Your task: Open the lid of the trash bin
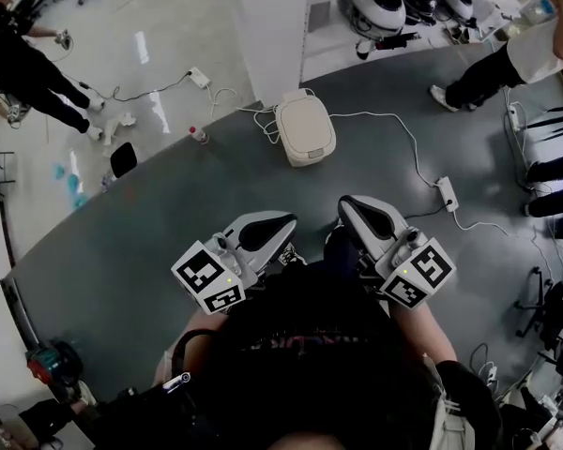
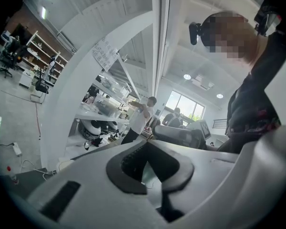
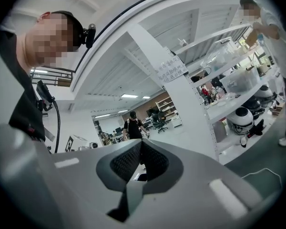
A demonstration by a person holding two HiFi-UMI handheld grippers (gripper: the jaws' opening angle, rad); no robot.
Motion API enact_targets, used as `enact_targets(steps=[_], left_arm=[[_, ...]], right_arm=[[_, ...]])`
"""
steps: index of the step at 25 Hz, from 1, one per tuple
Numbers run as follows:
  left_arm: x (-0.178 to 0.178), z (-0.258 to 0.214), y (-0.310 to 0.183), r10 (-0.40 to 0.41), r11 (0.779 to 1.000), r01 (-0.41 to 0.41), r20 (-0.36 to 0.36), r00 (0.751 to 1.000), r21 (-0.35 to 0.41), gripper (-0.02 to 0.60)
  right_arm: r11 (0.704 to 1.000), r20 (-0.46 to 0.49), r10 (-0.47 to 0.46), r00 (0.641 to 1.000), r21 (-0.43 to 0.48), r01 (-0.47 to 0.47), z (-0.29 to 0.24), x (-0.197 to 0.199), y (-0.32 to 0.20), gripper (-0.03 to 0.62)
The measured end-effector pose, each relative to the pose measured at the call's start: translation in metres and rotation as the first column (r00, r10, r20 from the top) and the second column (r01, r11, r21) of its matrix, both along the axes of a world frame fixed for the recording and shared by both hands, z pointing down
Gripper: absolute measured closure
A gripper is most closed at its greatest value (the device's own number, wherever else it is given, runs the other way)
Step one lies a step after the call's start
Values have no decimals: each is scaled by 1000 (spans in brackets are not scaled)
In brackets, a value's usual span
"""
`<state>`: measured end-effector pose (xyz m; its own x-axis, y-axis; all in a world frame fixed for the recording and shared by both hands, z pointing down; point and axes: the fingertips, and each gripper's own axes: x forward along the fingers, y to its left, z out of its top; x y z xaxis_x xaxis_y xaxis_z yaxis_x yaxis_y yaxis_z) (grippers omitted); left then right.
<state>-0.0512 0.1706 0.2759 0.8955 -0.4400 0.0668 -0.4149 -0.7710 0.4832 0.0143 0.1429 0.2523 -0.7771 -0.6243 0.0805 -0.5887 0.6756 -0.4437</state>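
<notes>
The trash bin (image 1: 306, 127) is a white, rounded box with its lid down. It stands on the dark grey floor at the foot of a white pillar (image 1: 272, 26). Both grippers are held close to my body, well short of the bin and pointing roughly toward it. My left gripper (image 1: 283, 223) has its jaws together at the tips (image 2: 148, 141), with nothing between them. My right gripper (image 1: 349, 204) is likewise shut and empty (image 3: 141, 141). Neither gripper touches the bin.
A white cable runs from the bin to a power strip (image 1: 448, 193) on the right. A small bottle (image 1: 198, 135) stands left of the bin. One person (image 1: 33, 68) stands at far left, another (image 1: 507, 59) at upper right by the shelves (image 1: 385, 12). Chairs crowd the right edge.
</notes>
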Motion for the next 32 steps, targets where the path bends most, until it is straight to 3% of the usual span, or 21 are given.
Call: enact_targets(steps=[8, 18, 26, 32], left_arm=[[1, 11, -9, -23, 999, 23, 8, 1000, -33, 581], [3, 20, -40, -94, 992, 95, 16, 995, -86, 581], [33, 45, -75, -66, 990, 72, 50, 997, -119, 581], [55, 68, -92, -25, 988, 39, 94, 995, -148, 581]], right_arm=[[999, -16, 10, 1000, -43, -11, 16, 11, -19, 586], [995, -46, 8, 999, -103, -13, 44, 30, -85, 586], [990, -74, -5, 997, -143, -6, 86, 51, -136, 586], [974, -110, 20, 994, -224, -44, 157, 71, -177, 582]])
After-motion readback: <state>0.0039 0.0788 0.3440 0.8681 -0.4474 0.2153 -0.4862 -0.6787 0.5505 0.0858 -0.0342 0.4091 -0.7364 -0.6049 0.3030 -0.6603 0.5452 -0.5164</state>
